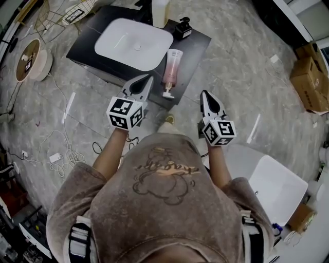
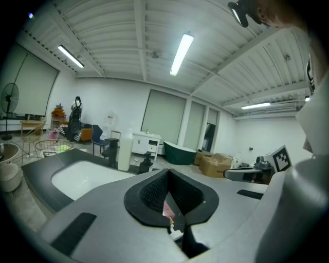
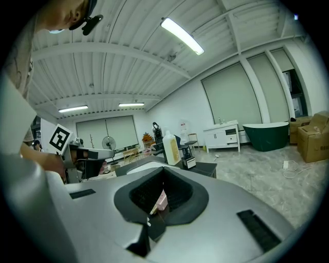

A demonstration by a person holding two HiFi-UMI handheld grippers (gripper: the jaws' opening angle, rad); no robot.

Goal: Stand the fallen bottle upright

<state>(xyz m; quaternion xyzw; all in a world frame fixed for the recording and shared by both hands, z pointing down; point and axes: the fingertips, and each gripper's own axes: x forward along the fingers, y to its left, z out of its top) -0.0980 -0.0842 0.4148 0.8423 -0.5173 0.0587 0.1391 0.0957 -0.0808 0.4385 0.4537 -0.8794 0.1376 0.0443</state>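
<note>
The person's brown printed sweatshirt (image 1: 164,205) fills the lower frame. At upper centre the pink translucent pump bottle (image 1: 172,68) lies on its side on the black countertop (image 1: 198,43), pump at the front edge, beside the white rounded basin (image 1: 108,38). The left gripper (image 1: 146,77) and right gripper (image 1: 204,94) flank it without touching, both pinched closed and empty. Arriving unopened, they would likely nudge the round bottle off the edge.

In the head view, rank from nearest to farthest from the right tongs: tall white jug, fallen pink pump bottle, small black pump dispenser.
1. Fallen pink pump bottle, just left of the right tongs.
2. Small black pump dispenser, farther back.
3. Tall white jug, farthest back, leftmost.
</note>
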